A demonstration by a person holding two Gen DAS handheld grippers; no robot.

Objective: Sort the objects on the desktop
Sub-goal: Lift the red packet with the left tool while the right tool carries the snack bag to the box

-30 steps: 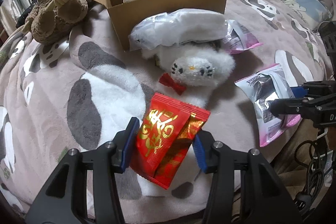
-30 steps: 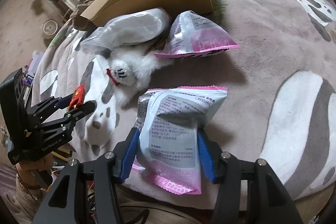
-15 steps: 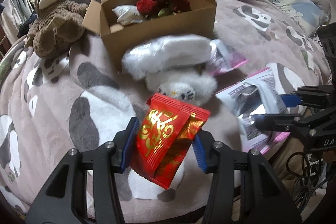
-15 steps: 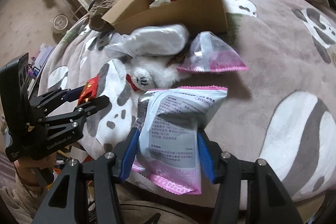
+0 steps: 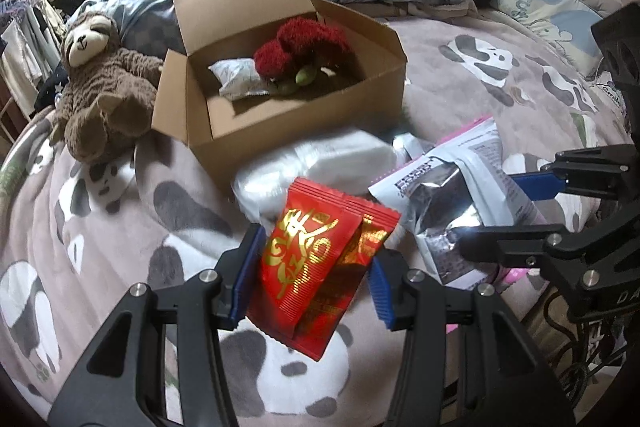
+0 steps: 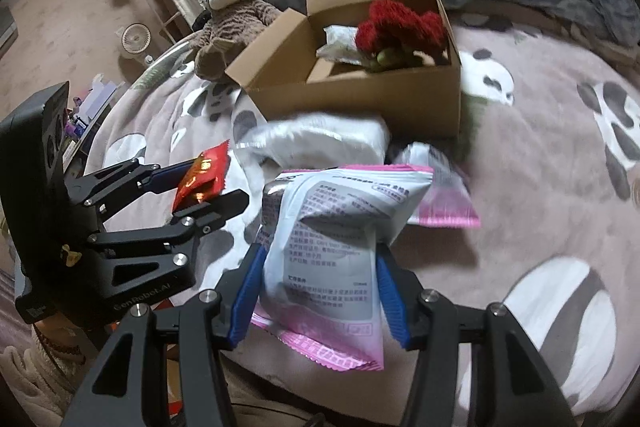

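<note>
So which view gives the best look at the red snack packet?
The left wrist view: the red snack packet faces the camera, gold print legible, clamped in the left hand-held gripper. The right wrist view shows it only small, edge-on and partly hidden by that gripper's fingers.

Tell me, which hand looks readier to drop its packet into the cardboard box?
Probably left: its tool grips the small red foil packet, facing the open brown cardboard box. The right tool holds a bulkier white-and-pink pouch.
</note>
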